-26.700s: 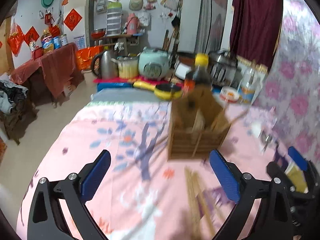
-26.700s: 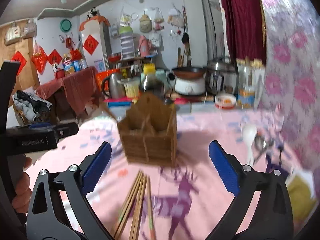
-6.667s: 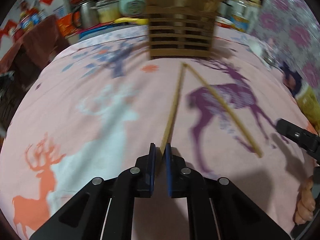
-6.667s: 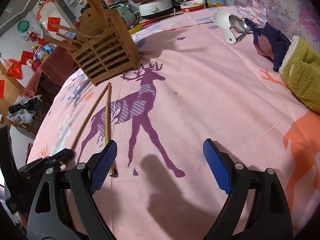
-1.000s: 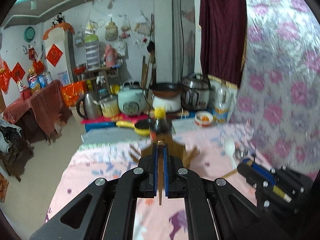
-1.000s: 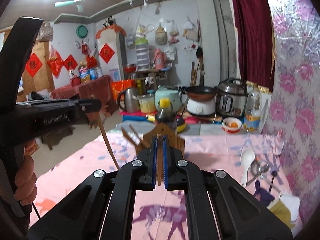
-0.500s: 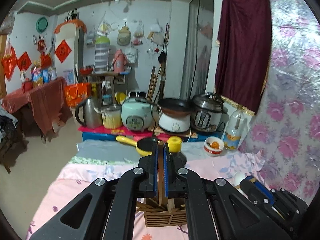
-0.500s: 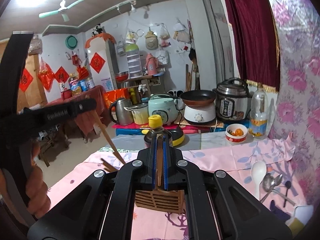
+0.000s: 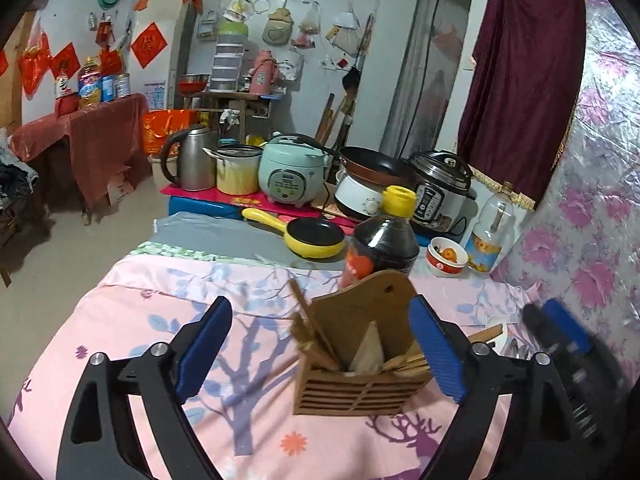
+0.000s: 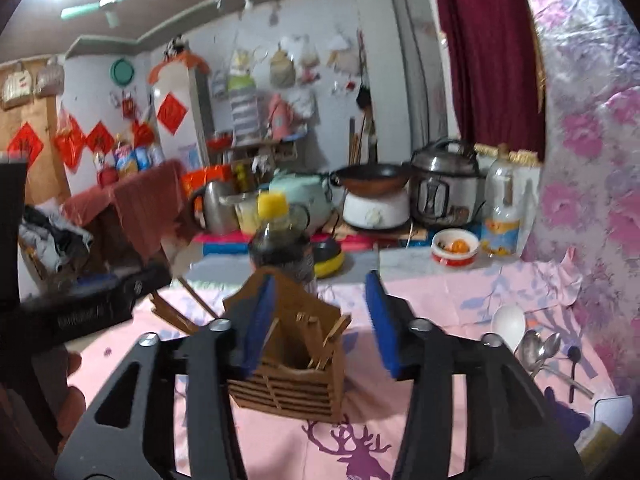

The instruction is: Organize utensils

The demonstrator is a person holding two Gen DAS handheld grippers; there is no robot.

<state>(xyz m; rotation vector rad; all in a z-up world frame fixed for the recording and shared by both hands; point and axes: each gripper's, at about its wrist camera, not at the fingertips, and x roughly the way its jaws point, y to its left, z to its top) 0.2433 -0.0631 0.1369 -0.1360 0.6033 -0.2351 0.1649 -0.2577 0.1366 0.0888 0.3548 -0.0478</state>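
Observation:
A wooden slatted utensil holder [image 9: 360,392] [image 10: 288,384] stands on the pink deer-print tablecloth [image 9: 132,320]. Several wooden chopsticks [image 9: 310,332] [image 10: 330,340] lean inside it. My left gripper [image 9: 320,350] hovers just in front of and above the holder, its jaws opening wide, with nothing pressed between the pads. My right gripper [image 10: 320,322] is over the holder too, its jaws opening and its pads free of any stick. The right gripper [image 9: 560,340] appears blurred at the right of the left wrist view.
A dark sauce bottle [image 9: 382,240] stands right behind the holder. A white spoon [image 10: 508,322], metal spoons [image 10: 538,348] and folded cloths [image 10: 600,432] lie at the right. Pots, a kettle and cookers [image 9: 290,174] crowd the far end.
Half a second ago each gripper was shut on a chopstick above the holder. Both have sunk toward it and parted their jaws, and the sticks are no longer between the pads.

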